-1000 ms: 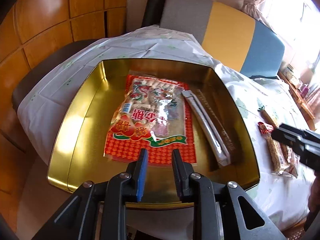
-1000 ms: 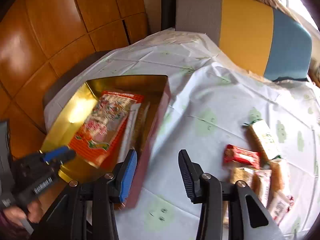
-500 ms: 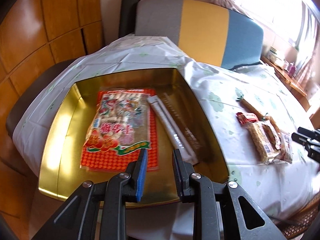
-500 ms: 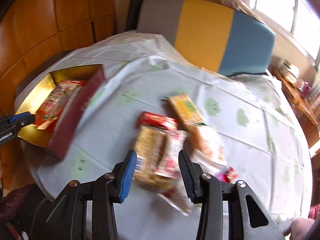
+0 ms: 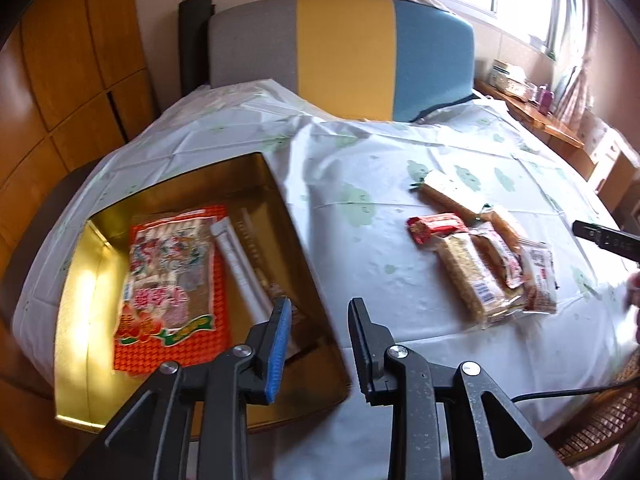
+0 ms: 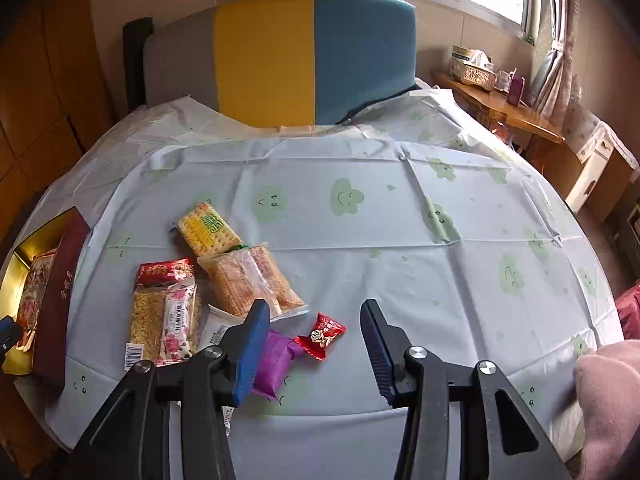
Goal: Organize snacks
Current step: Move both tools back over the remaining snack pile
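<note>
- Both claws have swung away from the shallow gold-lined metal tin (image 5: 76, 304) toward the loose snacks; the left claw (image 5: 316, 330), which hung over the tin's middle a second ago, now hangs over the tin's near right corner.
- The right claw (image 6: 310, 334) now hangs above the snack pile, a small red wrapped candy (image 6: 321, 334) between its fingers in view.
- Both sets of jaws have just been opening; each claw is released and grasps nothing, so another pick-up looks to be the step in hand.
- In the tin, counted: one large red-bordered clear snack bag (image 5: 170, 280) and one long white stick pack (image 5: 240, 268) beside it; anything more is unclear.
- On the cloud-print worktop (image 6: 400, 220), counted: one yellow-and-green cracker pack (image 6: 208, 230), one clear pack of orange crackers (image 6: 252, 280), one red bar (image 6: 166, 270), one grainy rice bar (image 6: 144, 320), one pink-and-white stick (image 6: 178, 322), one white packet (image 6: 218, 326), one purple packet (image 6: 272, 360), one red candy: eight.
</note>
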Demonstrator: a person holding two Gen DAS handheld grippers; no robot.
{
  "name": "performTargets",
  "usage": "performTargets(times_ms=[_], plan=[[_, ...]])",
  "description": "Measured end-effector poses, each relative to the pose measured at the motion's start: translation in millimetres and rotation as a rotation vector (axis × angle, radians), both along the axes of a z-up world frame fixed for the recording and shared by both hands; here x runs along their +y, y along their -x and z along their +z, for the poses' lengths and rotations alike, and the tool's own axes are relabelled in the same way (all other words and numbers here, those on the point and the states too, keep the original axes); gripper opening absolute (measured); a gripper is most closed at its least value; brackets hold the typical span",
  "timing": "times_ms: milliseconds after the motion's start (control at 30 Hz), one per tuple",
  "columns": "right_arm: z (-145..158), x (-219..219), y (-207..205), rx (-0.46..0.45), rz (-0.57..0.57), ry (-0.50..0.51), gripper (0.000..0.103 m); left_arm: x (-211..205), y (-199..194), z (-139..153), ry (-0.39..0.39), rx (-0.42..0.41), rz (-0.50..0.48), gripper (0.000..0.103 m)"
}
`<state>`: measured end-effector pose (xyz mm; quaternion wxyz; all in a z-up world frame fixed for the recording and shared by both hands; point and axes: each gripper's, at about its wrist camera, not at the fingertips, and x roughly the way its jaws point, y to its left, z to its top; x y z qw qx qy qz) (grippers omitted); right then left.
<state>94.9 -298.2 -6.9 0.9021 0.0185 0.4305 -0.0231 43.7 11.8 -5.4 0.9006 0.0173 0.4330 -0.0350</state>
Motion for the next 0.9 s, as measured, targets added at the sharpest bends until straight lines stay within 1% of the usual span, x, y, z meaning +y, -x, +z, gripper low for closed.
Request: performTargets(times_ms=[100, 233, 300, 433, 533, 567, 633, 733, 800, 833, 900], plan=[[-9, -12, -4, 0.059, -0.058, -0.016, 0.050, -15, -5, -1, 0.015, 0.017, -0.044, 0.031], [-23, -29, -7, 0.138, -0.143, -0.066, 0.050, -33, -14, -2, 0.023, 0.045, -0.091, 0.032], [-26, -34, -7, 0.150, -0.161, -0.084, 0.051, -40, -19, -3, 0.032, 0.060, -0.105, 0.032], [-29, -34, -8, 0.159, -0.156, -0.131, 0.050, -54, -30, -12, 0.069, 0.114, -0.129, 0.032], [-29, -28, -7, 0.156, -0.116, -0.172, 0.050, -64, -36, -17, 0.071, 0.130, -0.149, 0.032], [-27, -24, -7, 0.148, -0.095, -0.181, 0.050, -69, -37, -18, 0.061, 0.131, -0.159, 0.032], [-26, -16, -5, 0.134, -0.062, -0.178, 0.050, -76, -40, -23, 0.042, 0.139, -0.161, 0.032], [-26, -7, -5, 0.138, -0.020, -0.171, 0.050, -84, -48, -32, 0.051, 0.171, -0.169, 0.032], [-21, -2, -3, 0.115, 0.009, -0.171, 0.050, -90, -53, -37, 0.041, 0.177, -0.168, 0.032], [-17, 3, -1, 0.096, 0.033, -0.166, 0.051, -92, -54, -38, 0.033, 0.175, -0.165, 0.032], [-11, 14, 0, 0.078, 0.116, -0.182, 0.050, -93, -54, -41, 0.040, 0.179, -0.164, 0.032]])
